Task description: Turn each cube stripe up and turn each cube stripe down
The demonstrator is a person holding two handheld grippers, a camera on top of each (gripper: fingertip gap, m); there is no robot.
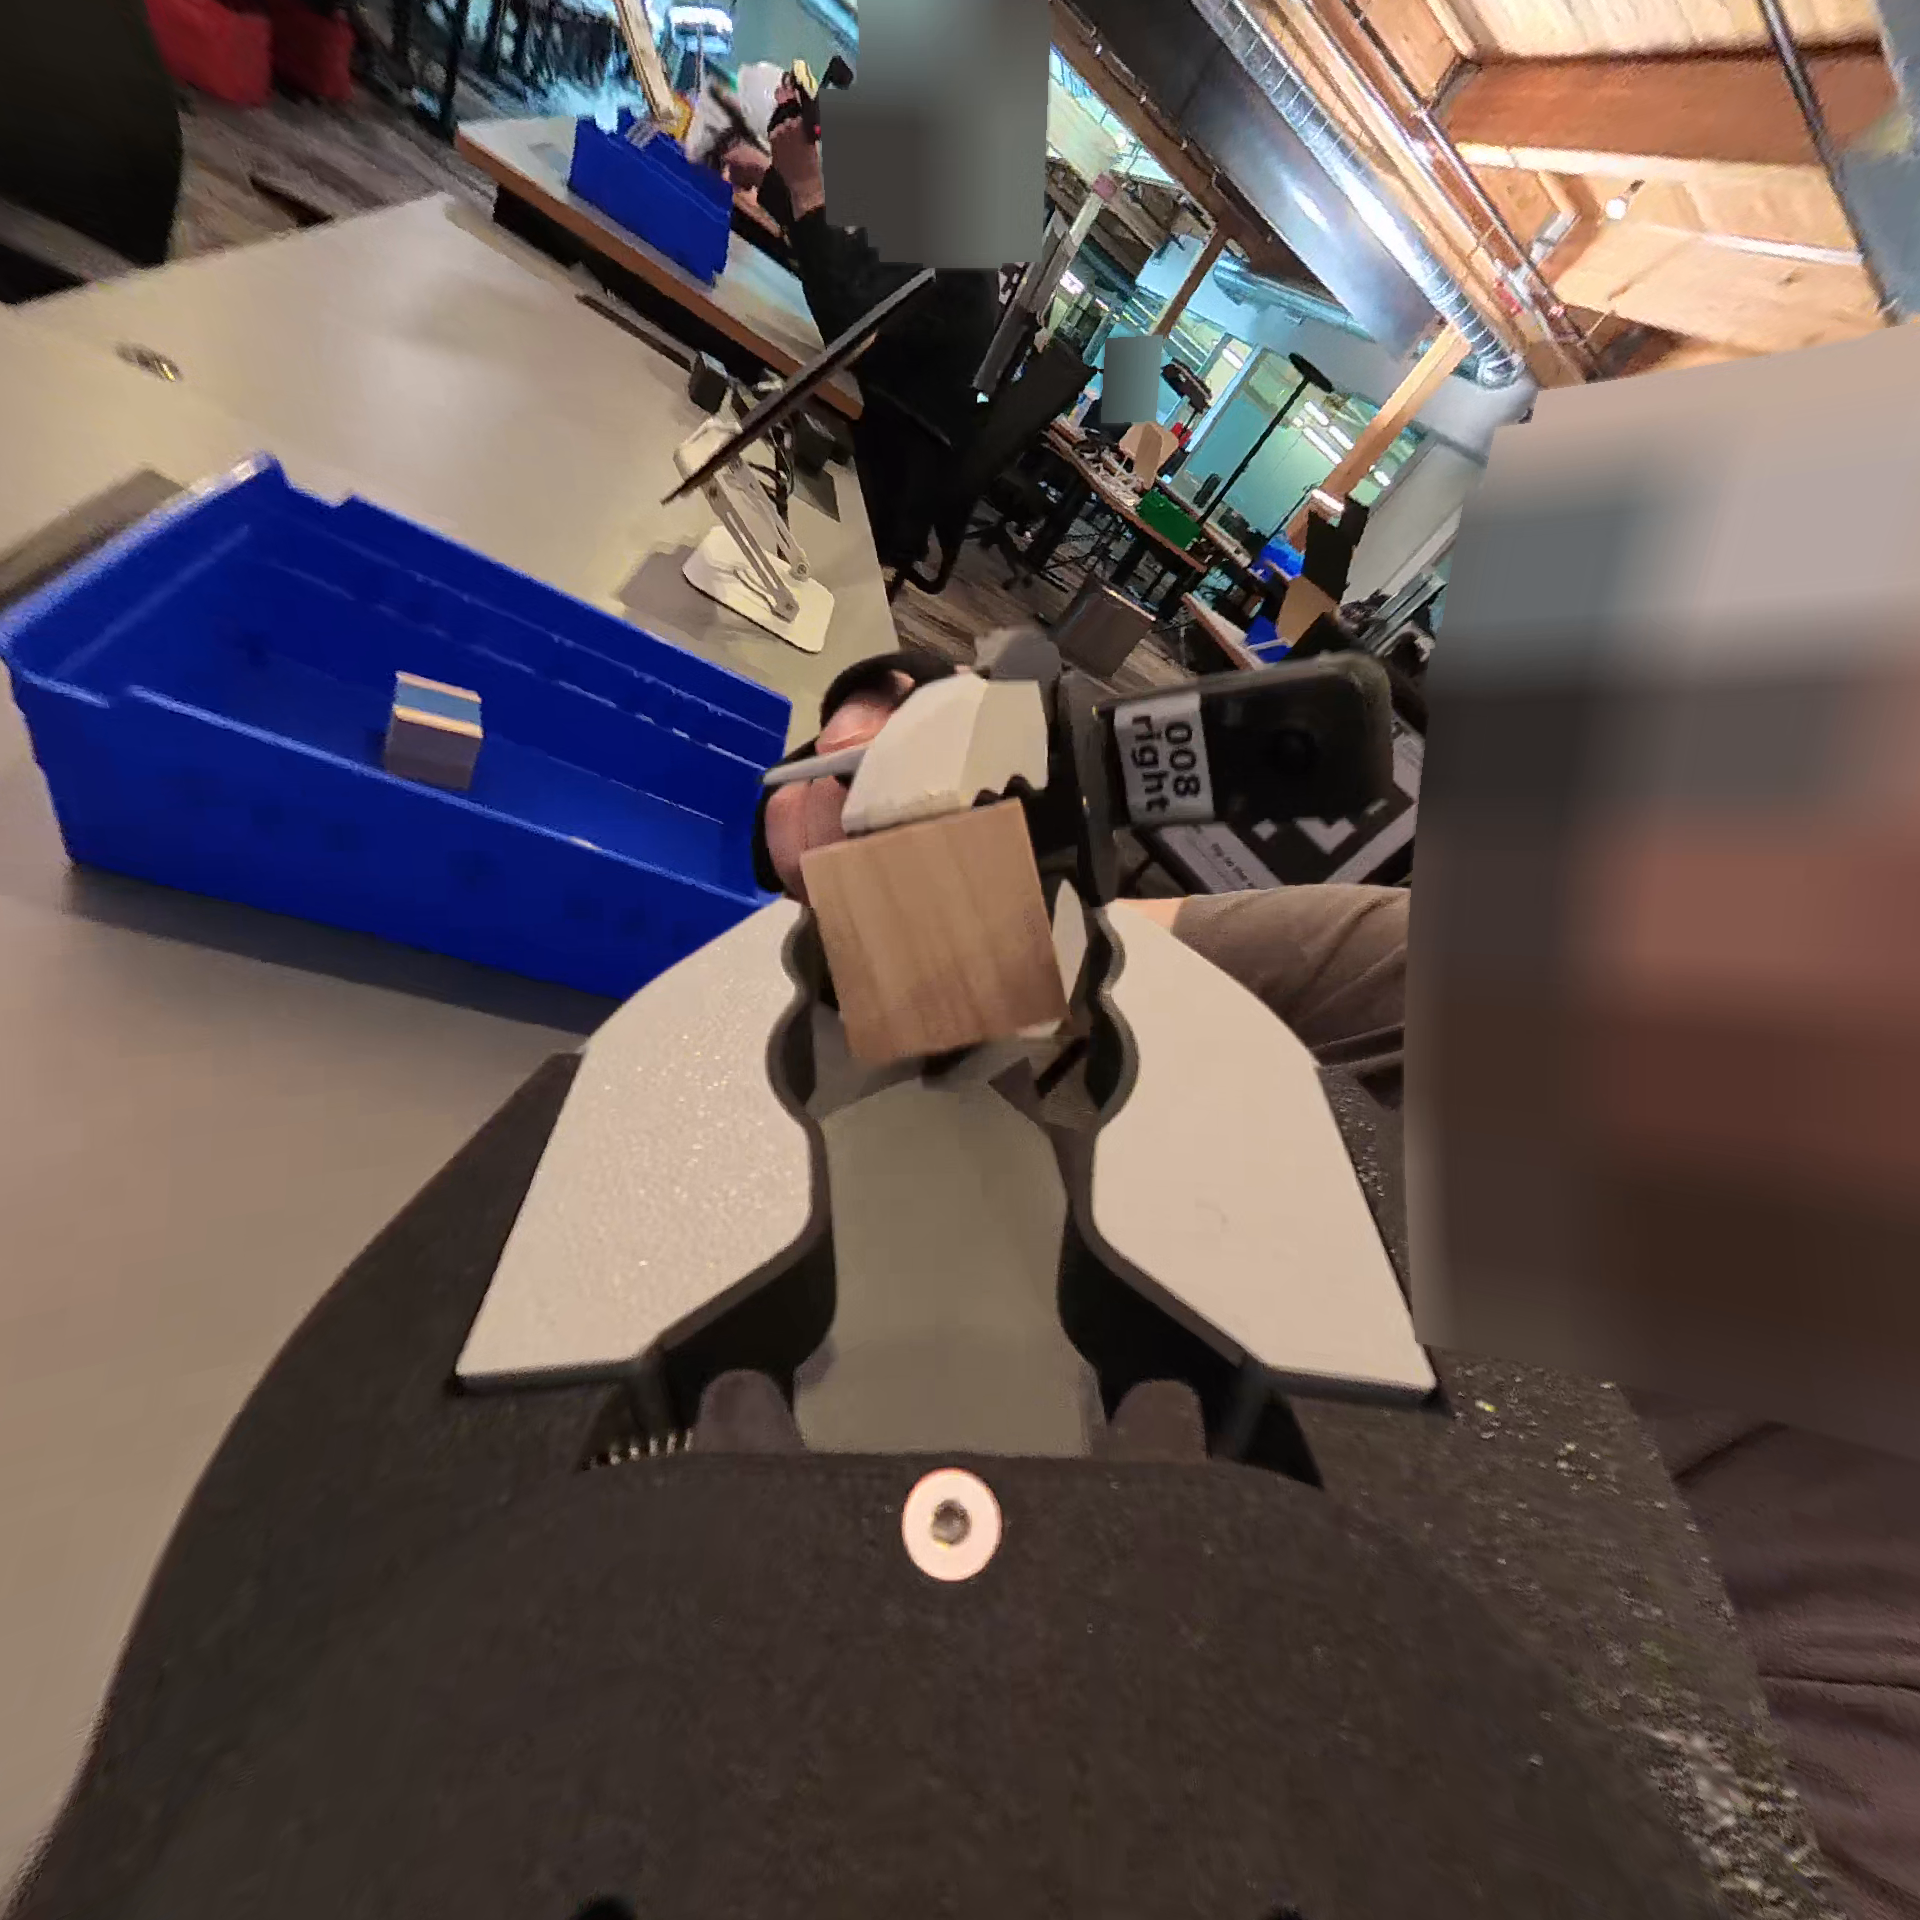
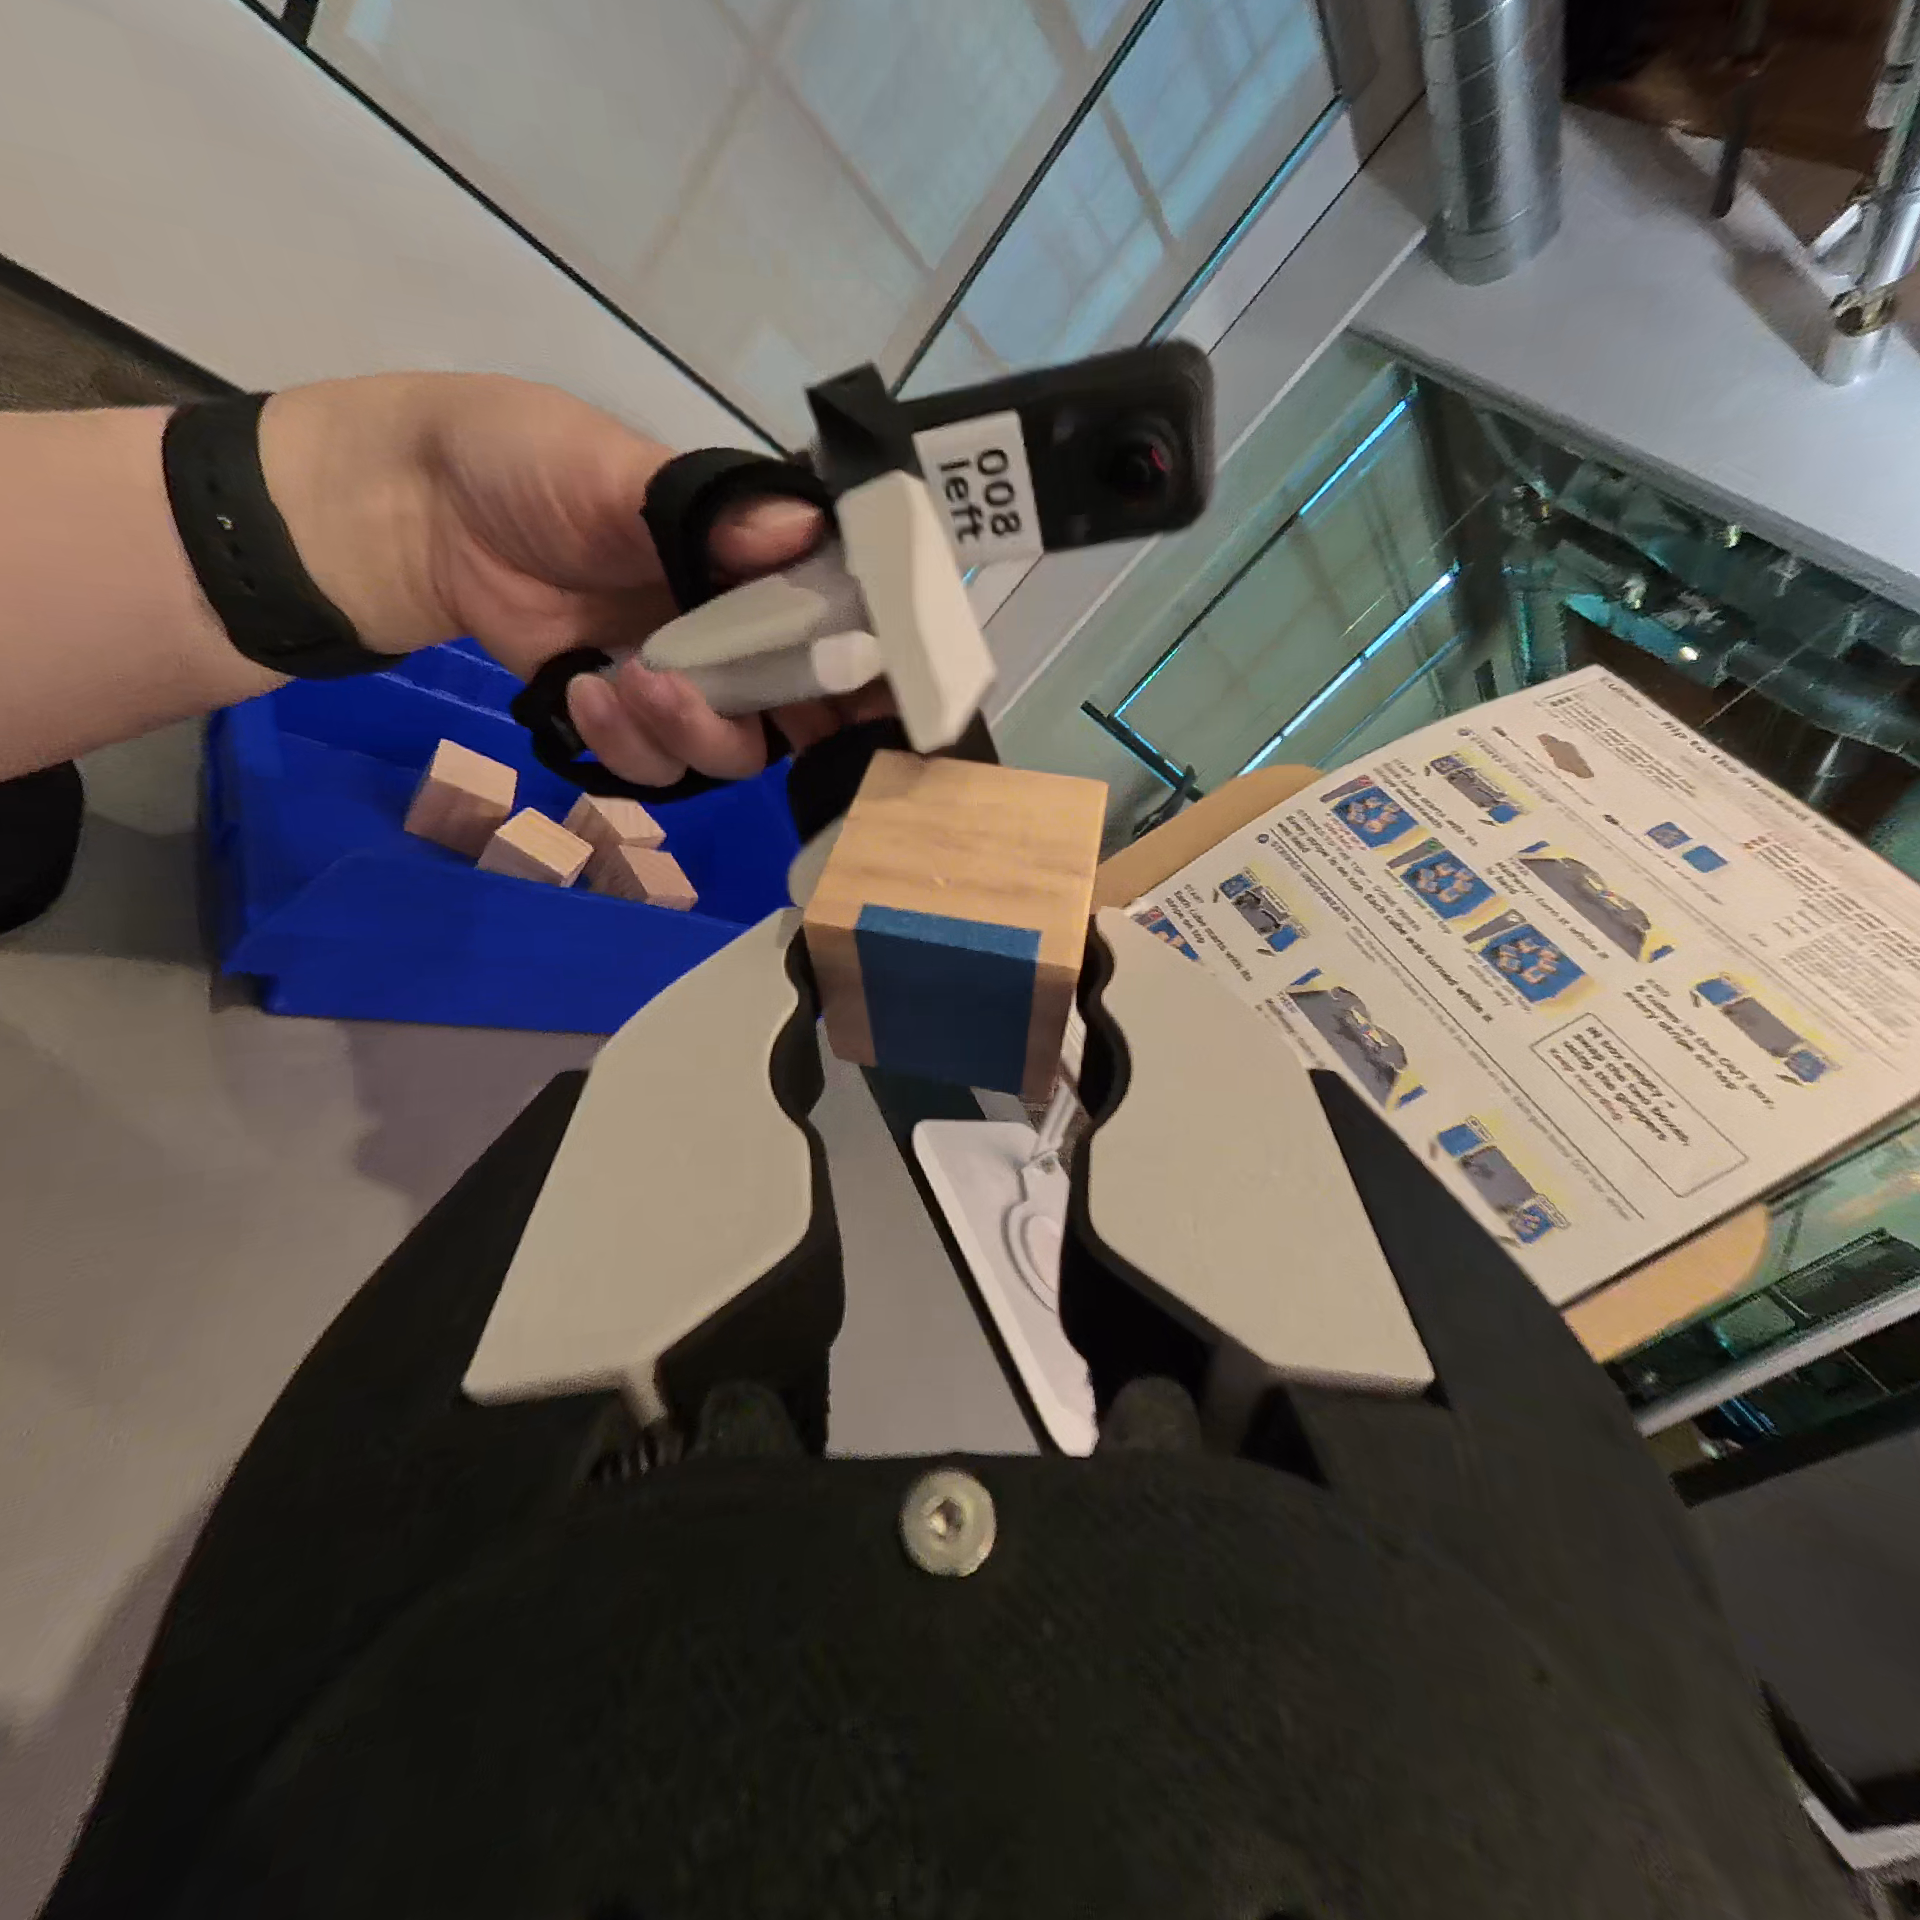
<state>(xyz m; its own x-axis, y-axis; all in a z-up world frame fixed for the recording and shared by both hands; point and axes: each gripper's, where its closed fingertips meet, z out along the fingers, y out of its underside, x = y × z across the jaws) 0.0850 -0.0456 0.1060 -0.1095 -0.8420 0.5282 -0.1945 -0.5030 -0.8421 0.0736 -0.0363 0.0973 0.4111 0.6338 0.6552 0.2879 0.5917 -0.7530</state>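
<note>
Mid-air handover: wooden cube point(image 2: 951, 914) w/ blue stripe sits between both grippers. Right gripper point(image 2: 948, 997) fingers clamp it; left gripper point(image 1: 940, 971) grip can't tell. Release only once the other side's firm, then rotate.

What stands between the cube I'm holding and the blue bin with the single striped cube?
Nothing visible does. The wooden cube is held in the air, and only bare grey tabletop lies between it and the blue bin, whose open top has room beside the striped cube inside.
</note>
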